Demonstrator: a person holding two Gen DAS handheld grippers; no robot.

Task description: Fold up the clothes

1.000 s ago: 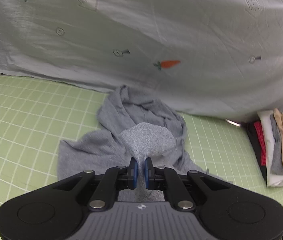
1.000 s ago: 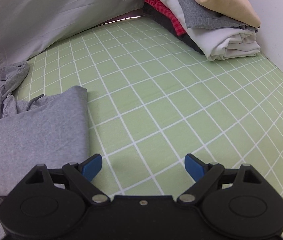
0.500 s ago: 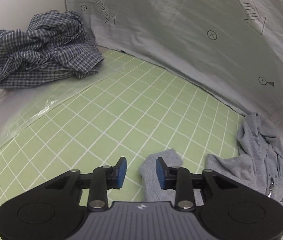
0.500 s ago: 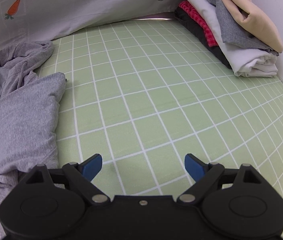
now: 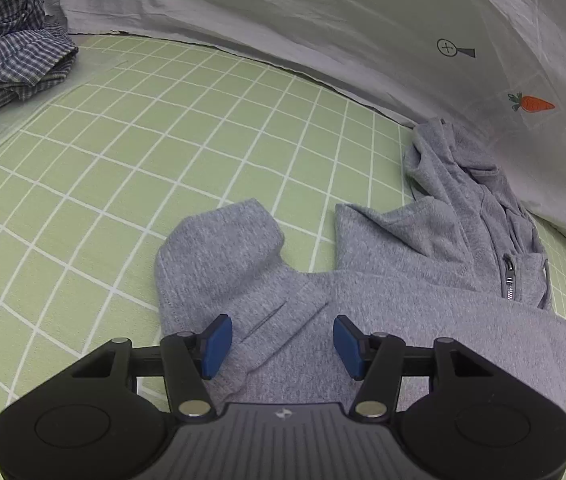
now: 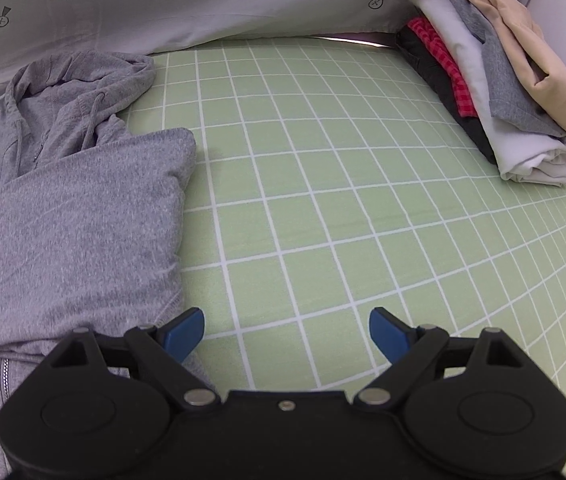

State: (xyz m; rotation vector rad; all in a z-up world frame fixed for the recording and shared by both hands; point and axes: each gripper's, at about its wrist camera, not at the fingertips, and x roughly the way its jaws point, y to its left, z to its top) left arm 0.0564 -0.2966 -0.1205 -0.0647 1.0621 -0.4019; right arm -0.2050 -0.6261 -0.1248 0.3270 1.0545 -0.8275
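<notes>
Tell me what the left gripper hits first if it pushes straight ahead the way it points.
Most likely the grey hoodie: the open left gripper already has it between its fingers, the sleeve just ahead. Past that, only green mat.

Looks like a staged data-collection bench: green grid mat (image 6: pixel 323 208), marker-printed backdrop sheet (image 5: pixel 363 20) ahead, folded clothes stack (image 6: pixel 499 92) far right.

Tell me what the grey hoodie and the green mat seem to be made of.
Hoodie: soft heathered knit, probably cotton-blend fleece, judging by its speckled matte surface, limp folds and metal zip. Mat: smooth, matte, white-gridded, likely vinyl or rubber cutting mat.
</notes>
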